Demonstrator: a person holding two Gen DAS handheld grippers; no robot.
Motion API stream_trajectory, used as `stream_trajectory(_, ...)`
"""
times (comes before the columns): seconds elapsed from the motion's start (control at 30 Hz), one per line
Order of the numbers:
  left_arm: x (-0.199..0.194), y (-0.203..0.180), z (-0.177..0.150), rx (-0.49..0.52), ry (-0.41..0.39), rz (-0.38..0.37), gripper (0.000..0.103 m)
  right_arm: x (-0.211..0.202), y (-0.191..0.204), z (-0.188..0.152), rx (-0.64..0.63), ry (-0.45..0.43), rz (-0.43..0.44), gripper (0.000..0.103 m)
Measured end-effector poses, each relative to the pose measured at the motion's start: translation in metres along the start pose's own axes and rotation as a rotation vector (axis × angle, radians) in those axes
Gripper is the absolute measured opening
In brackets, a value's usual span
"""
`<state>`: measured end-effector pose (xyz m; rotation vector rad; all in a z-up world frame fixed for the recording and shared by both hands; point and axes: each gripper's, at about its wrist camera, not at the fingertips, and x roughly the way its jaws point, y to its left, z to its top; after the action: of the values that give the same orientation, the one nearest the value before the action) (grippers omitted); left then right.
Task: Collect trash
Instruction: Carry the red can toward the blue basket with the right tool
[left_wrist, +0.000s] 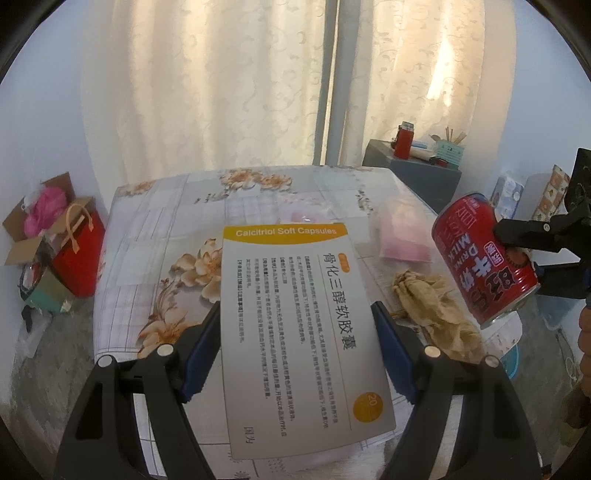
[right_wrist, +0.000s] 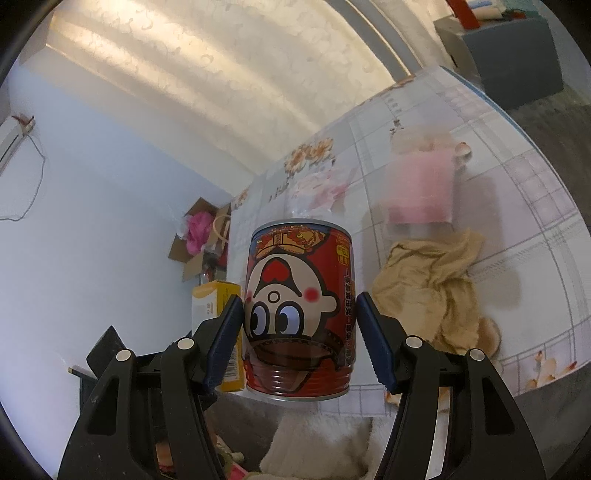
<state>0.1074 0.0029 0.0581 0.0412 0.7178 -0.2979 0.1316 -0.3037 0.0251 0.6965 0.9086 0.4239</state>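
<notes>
Both tools loaded above the desk, nowhere to drop visible yet.
Left tool (left_wrist: 295, 354) clamps the medicine box (left_wrist: 295, 332) by its side edges; thin card could buckle or pivot out. Right tool (right_wrist: 299, 339) grips the red milk can (right_wrist: 299, 310); smooth round wall may slip if tilted. Rag (left_wrist: 432, 306) & pink pack (left_wrist: 402, 236) left on desk (left_wrist: 155, 229).

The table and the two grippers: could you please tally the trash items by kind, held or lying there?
Medicine box, in the left gripper: 1
Red milk drink can, in the right gripper: 1
Crumpled tan cloth on the table: 1
Pink translucent packet on the table: 1
Total: 4
</notes>
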Motion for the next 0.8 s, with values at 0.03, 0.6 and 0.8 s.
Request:
stream_trajectory(0.03, -0.001, -0.002, 0.0, 0.004, -0.002, 0.0, 0.076, -0.003, -0.002, -0.001, 0.003, -0.004, 0.002, 0.059)
stream_trajectory(0.6, -0.008, -0.051, 0.012, 0.085, -0.031, -0.004, 0.076, -0.058, -0.034, -0.008, 0.043, -0.083, 0.033, 0.059)
stream_trajectory(0.8, -0.005, -0.075, 0.018, 0.116, -0.034, -0.025, 0.076, -0.081, -0.048, -0.013, 0.064, -0.116, 0.024, 0.059)
